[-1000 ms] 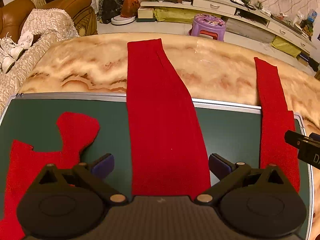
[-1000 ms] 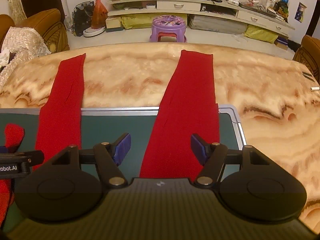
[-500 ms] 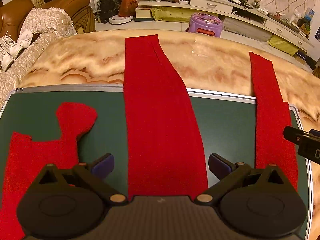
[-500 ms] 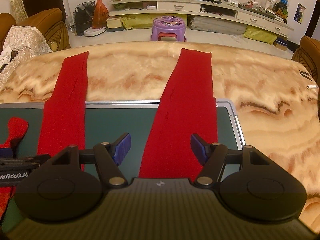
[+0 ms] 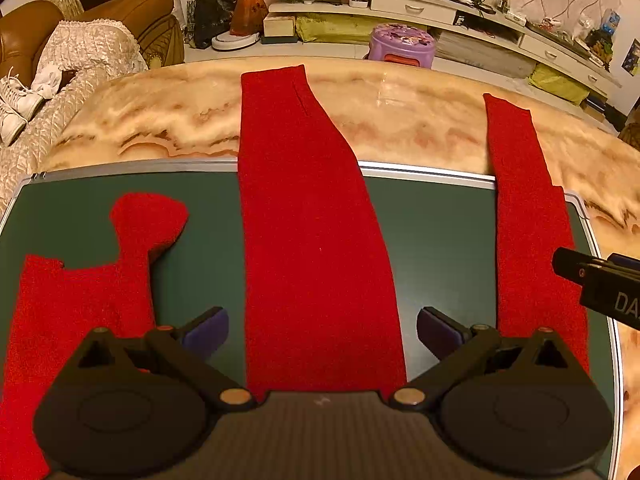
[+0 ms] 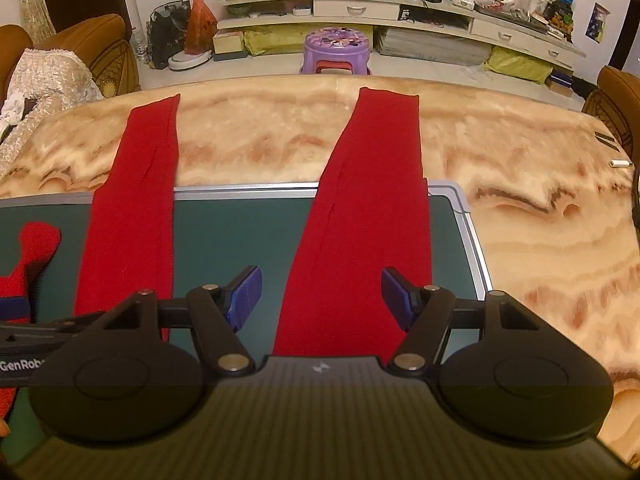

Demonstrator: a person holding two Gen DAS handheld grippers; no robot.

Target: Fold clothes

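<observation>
Compared with a second ago, both views show the far table edge sitting lower in frame and more of the green mat visible ahead, so I read a small level shift of both tools over the garment. I see the red garment spread flat, its two long strips running from the green mat out onto the marble table; the cloth is a plain, fuzzy knit with no print. In the left wrist view, a shorter red piece with a rounded end lies on the mat at the left. I see the left gripper with jaws set wide, one strip running between the purple pads, which stand clear of the cloth edges. In the right wrist view, the right gripper is likewise spread wide and straddles the other strip; I see no pad pressing on fabric. Neither tool grasps anything.
</observation>
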